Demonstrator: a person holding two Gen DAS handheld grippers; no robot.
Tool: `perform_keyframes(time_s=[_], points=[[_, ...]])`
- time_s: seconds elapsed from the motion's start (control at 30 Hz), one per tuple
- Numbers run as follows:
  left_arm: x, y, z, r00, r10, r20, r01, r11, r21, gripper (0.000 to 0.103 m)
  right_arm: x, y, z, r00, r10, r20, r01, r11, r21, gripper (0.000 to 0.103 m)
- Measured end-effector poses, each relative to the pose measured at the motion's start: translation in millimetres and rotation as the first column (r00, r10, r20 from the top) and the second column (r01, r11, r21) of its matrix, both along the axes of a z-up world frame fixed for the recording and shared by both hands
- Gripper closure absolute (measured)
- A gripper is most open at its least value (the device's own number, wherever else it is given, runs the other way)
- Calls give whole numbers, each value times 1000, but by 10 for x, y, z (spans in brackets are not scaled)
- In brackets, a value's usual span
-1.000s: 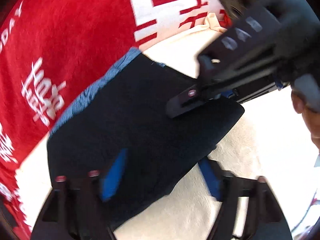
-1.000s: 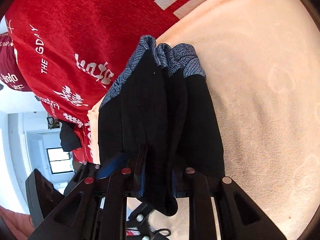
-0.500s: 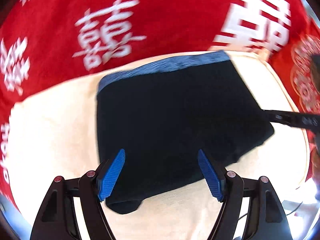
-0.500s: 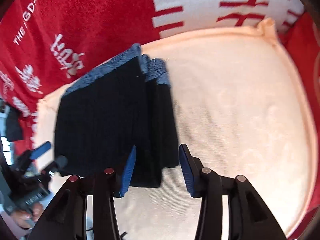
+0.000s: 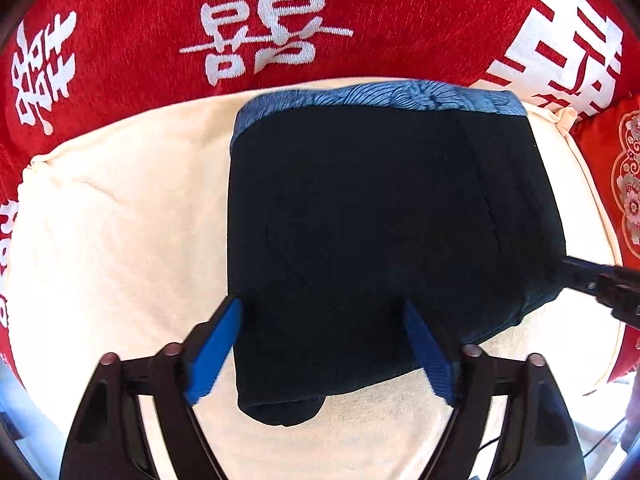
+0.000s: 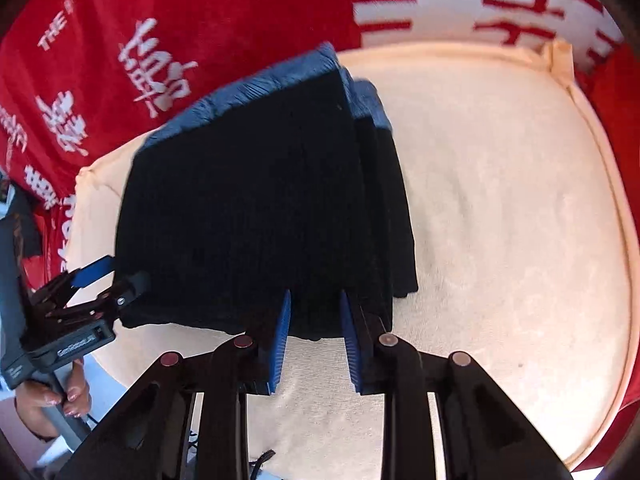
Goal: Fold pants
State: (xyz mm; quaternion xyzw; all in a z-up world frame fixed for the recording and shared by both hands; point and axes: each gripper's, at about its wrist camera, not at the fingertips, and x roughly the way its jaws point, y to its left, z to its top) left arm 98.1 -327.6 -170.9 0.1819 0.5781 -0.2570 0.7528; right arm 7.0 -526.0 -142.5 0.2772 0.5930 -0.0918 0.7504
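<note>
The dark navy pants (image 5: 380, 240) lie folded in a thick rectangle on the cream cushion (image 5: 120, 240), their blue patterned waistband (image 5: 380, 96) at the far edge. My left gripper (image 5: 320, 352) is open and empty, its blue pads either side of the fold's near edge. In the right wrist view the pants (image 6: 248, 208) show stacked layers at the right side. My right gripper (image 6: 314, 336) is open at the near edge of the stack, holding nothing. The left gripper also shows in the right wrist view (image 6: 104, 280), and the right gripper shows at the pants' right corner in the left wrist view (image 5: 600, 280).
A red blanket with white characters (image 5: 280, 20) covers the back behind the cushion. A red patterned pillow (image 5: 628, 184) sits at the right. The cream cushion extends bare to the right of the pants (image 6: 500, 220). The person's hand (image 6: 48, 400) holds the left gripper's handle.
My right gripper has let go of the pants' edge and opened. Both grippers have drawn back from the folded stack, which now lies flat on the cushion.
</note>
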Motion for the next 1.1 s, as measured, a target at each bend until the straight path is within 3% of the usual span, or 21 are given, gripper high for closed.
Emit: perform_keyframes(time_s=[0.47, 0.5, 0.53, 0.57, 0.93, 1.1], points=[[45, -48, -15, 1000, 4, -27, -3, 999, 32, 19, -105, 25, 86, 999, -26, -43, 26, 1000, 6, 71], [45, -46, -15, 1000, 4, -26, -3, 999, 35, 14, -109, 24, 73, 999, -26, -46, 27, 1000, 8, 71], [48, -45, -18, 1000, 6, -25, -5, 999, 40, 3, -112, 23, 58, 998, -26, -50, 26, 1000, 9, 70], [56, -50, -27, 1000, 11, -22, -9, 999, 49, 1, -117, 20, 49, 998, -27, -52, 27, 1000, 11, 70], [113, -43, -78, 998, 24, -60, -21, 999, 50, 1, -206, -36, 7, 996, -47, -77, 49, 998, 30, 51], [245, 71, 44, 998, 57, -16, -57, 998, 21, 1, -274, -161, -20, 997, -41, -67, 46, 996, 75, 43]])
